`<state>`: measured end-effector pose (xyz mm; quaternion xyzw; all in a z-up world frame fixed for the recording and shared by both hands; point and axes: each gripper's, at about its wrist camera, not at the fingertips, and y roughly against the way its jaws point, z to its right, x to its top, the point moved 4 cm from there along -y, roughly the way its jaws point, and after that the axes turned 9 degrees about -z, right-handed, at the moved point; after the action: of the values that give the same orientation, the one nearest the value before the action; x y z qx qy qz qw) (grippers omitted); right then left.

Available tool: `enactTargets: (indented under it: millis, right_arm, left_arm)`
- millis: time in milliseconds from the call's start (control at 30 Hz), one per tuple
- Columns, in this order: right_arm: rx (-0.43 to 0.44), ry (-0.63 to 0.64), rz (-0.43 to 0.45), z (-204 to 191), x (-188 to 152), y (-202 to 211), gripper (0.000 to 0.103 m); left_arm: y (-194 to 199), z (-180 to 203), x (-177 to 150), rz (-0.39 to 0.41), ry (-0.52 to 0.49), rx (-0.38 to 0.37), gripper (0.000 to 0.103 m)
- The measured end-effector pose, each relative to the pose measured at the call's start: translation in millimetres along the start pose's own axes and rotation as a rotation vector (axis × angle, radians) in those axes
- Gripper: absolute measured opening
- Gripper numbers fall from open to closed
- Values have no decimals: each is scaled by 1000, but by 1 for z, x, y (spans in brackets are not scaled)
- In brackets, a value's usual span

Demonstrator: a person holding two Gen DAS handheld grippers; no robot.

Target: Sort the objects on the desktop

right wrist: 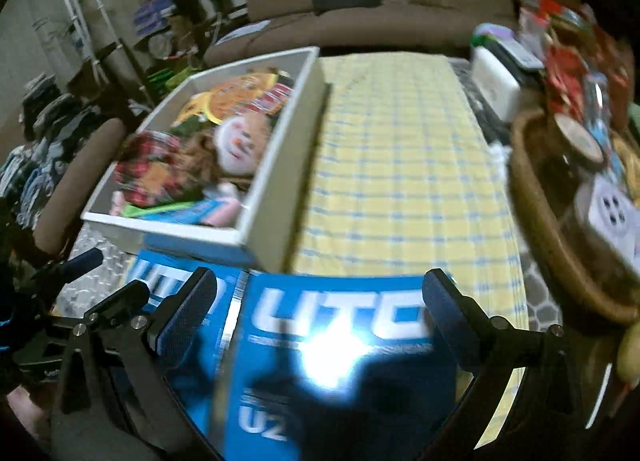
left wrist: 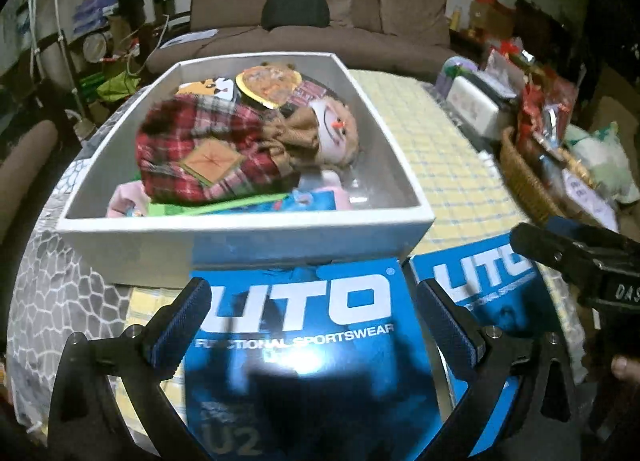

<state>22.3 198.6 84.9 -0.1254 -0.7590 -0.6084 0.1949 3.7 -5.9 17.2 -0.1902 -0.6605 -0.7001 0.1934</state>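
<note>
Fingers of both grippers spread wide over two blue packets (left wrist: pixel 304 341), white box (left wrist: pixel 248 237) blocking ahead, wicker basket (right wrist: pixel 536 213) right

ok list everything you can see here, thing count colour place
UTO sportswear boxes: two, blue, side by side at near table edge
storage box: one, white, behind the left blue box
rag doll: one, red plaid and brown, lying in the white box on other items
tablecloth: one, yellow check, on the table right of the white box
wicker basket: one, brown, right side, full of packets
sofa: one, brown, behind the table
left gripper: black, open over left blue box
right gripper: black, open over right blue box
</note>
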Motion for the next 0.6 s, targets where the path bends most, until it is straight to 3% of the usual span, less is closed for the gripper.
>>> enactTargets:
  millis: [333,533,600]
  right_arm:
    - [-85,-27,14,22,-20,-45,103]
    - [-146,-27,3,23,-17,-54,103]
    - [-205,-3,-20,19,-17,-60,103]
  left_arm:
    - [-43,1,-4,-28,25,114,103]
    - [-52,0,2,-52,62,94,103]
    - [-52,-2,2,-52,68,91,103]
